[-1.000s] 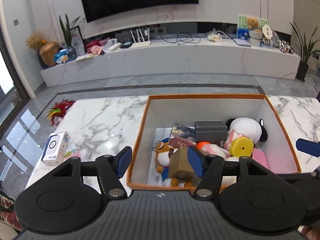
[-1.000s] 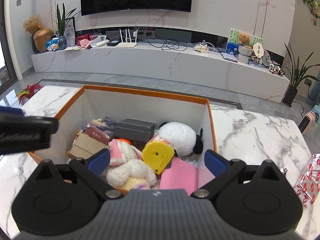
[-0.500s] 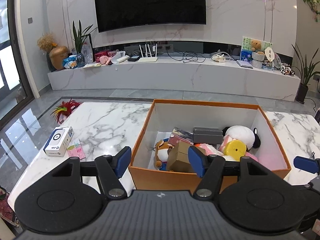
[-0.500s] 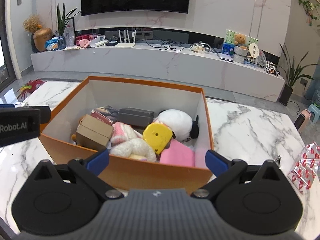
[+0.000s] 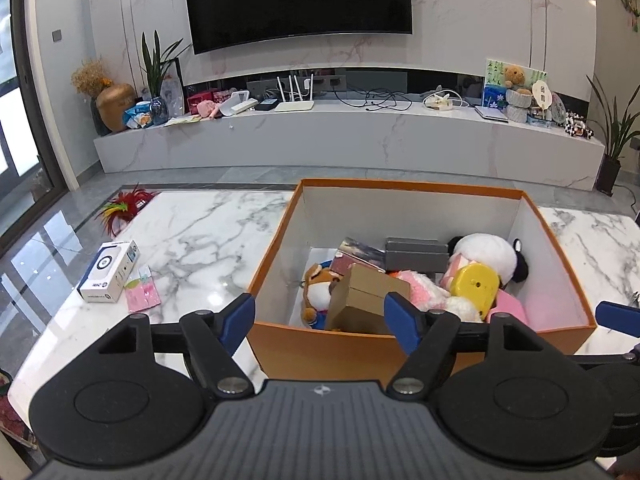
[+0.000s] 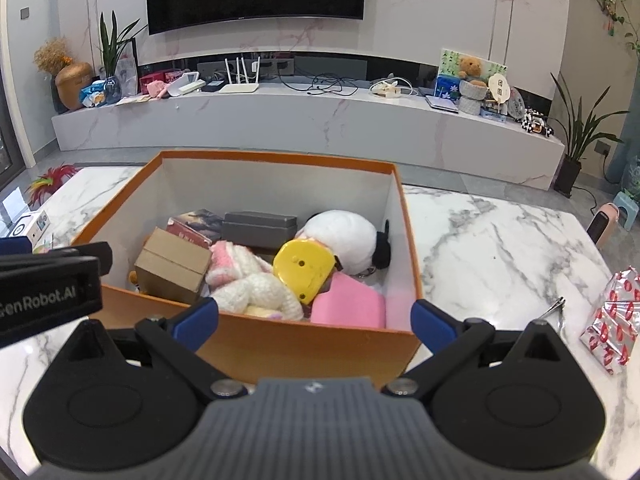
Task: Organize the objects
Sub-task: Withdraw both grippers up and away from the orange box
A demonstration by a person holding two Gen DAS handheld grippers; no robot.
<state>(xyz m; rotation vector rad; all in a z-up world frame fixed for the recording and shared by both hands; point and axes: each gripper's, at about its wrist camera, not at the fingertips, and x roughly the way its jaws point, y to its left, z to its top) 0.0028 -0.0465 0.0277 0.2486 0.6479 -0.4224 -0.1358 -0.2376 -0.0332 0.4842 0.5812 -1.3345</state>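
An orange box [image 5: 400, 350] [image 6: 280, 346] stands on the marble table. Inside lie a cardboard box [image 5: 368, 296] [image 6: 172, 268], a yellow toy [image 5: 476, 288] [image 6: 304, 270], a white plush [image 5: 486, 254] [image 6: 344, 240], a grey case [image 5: 416, 254] [image 6: 260, 228], a fox plush [image 5: 318, 292] and a pink pad [image 6: 348, 306]. My left gripper [image 5: 320, 318] hangs in front of the box's near left wall; its jaws are opening and hold nothing. My right gripper [image 6: 316, 322] stands open before the near right wall, also holding nothing.
On the table left of the orange box lie a small white carton [image 5: 108, 272] and a pink packet [image 5: 142, 294]; a red feather item [image 5: 124, 208] sits at the far left edge. A silver-and-red wrapped parcel [image 6: 612, 320] and a small metal clip [image 6: 554, 306] lie to the right.
Both grippers have drawn back from over the orange box, so its near outer wall now shows. The left jaws have spread wider. The things inside have not moved.
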